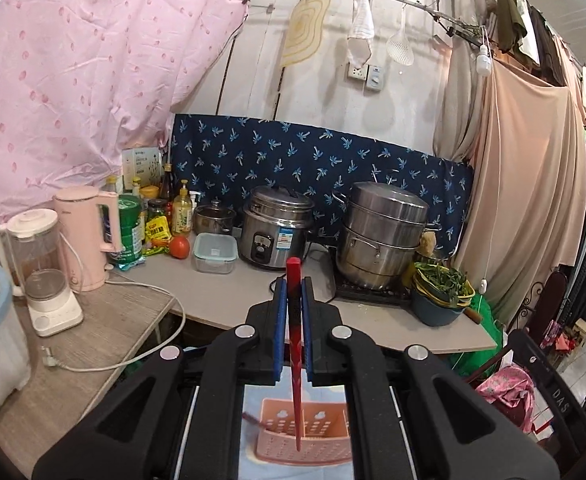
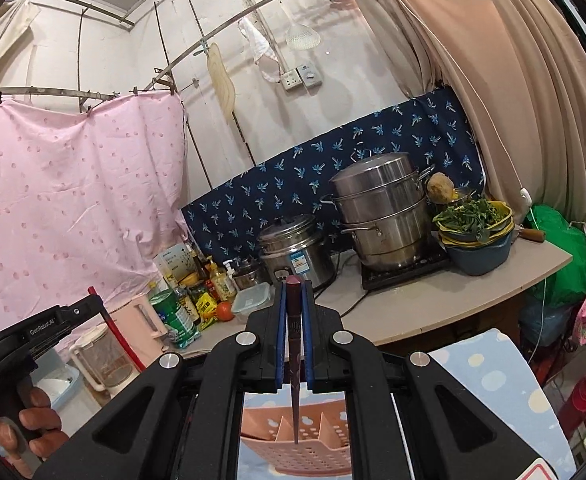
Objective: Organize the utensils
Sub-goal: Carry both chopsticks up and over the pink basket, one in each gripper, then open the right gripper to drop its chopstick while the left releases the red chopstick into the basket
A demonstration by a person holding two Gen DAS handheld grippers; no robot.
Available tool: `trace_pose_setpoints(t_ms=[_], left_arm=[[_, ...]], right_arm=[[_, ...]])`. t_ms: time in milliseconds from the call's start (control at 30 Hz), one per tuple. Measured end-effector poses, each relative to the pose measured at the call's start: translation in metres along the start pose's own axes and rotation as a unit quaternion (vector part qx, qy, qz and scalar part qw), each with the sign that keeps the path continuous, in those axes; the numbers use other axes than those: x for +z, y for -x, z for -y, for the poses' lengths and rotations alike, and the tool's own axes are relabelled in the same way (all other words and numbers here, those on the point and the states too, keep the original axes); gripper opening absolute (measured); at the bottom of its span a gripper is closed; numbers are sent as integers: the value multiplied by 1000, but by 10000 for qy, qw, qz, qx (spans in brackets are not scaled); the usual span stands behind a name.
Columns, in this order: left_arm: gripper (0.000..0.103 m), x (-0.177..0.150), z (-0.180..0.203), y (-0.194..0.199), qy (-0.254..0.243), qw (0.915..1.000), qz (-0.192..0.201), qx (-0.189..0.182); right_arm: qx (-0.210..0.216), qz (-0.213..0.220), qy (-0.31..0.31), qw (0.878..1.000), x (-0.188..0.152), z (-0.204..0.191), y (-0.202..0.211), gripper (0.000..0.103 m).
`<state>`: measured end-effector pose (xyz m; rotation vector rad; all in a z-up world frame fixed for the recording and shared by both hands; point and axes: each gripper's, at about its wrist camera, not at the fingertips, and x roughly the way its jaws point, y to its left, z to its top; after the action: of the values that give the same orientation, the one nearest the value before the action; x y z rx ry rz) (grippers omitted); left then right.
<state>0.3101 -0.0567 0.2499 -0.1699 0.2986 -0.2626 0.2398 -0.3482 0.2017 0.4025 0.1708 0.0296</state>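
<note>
Left gripper (image 1: 294, 292): we had its jaws pinched nearly shut on a red chopstick (image 1: 295, 344), which stood almost upright between the blue pads, thick end up and tip hanging over the pink holder (image 1: 325, 440).
Red chopstick: its point sat just above the holder's middle section, as far as we could judge; it was not yet inside.
Pink holder: it lay low and close beneath both grippers, on a pale blue dotted cloth (image 2: 489, 376), well in front of the grey counter (image 1: 221, 300).
Right gripper (image 2: 294, 304): we kept its jaws clamped tight on a dark chopstick (image 2: 294, 360), also held near upright with its tip pointing down.
Dark chopstick: its tip hovered over the holder's dividers (image 2: 289, 424); which section it was aimed at we could not tell.
Step in hand: we judged this to be carrying both sticks to the holder for dropping in.
How to do it well: we would have lowered each tip straight into one section, clear of the divider walls, before easing the jaws apart, so the sticks slid down instead of bouncing off the rim.
Risk: a tilted stick could have caught an edge and tipped the light holder.
Beyond the holder: the rice cooker (image 1: 275, 228) and steel steamer pot (image 1: 381, 232) stood far back on the counter, out of the way.
</note>
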Motion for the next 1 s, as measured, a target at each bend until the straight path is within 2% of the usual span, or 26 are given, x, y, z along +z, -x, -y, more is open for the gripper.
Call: trace_pose_setpoints(t_ms=[133, 333, 600, 700, 767, 800, 867, 900, 933, 1000], left_arm=[[7, -8, 5, -24, -60, 9999, -98, 15], [7, -41, -3, -58, -43, 9988, -495, 51], [7, -73, -12, -80, -99, 9961, -863, 180], [7, -80, -12, -83, -128, 9955, -914, 229], [8, -83, -12, -84, -149, 9951, -938, 284], [10, -85, -12, -85, -173, 9946, -972, 326], [24, -88, -13, -85, -187, 9937, -1031, 390], [37, -89, -13, -83, -193, 9937, -1021, 413], [41, -91, -12, -81, -205, 9940, -978, 448], [43, -92, -11, -75, -301, 9940, -926, 506]], right_arm=[[-50, -141, -61, 9999, -6, 8, -28, 7], [-114, -618, -45, 9980, -39, 21, -60, 7], [-134, -1080, -102, 9940, -71, 31, -83, 7], [-184, -1133, -23, 9934, -77, 31, -83, 9], [-232, -1136, 35, 9932, -79, 31, -81, 16], [-254, -1124, 33, 9933, -80, 31, -79, 18], [-278, -1094, 0, 9936, -80, 32, -76, 31], [-281, -1083, -1, 9937, -79, 32, -73, 32], [-290, -1070, 15, 9938, -79, 31, -70, 33], [-292, -1037, 83, 9941, -78, 29, -64, 35]])
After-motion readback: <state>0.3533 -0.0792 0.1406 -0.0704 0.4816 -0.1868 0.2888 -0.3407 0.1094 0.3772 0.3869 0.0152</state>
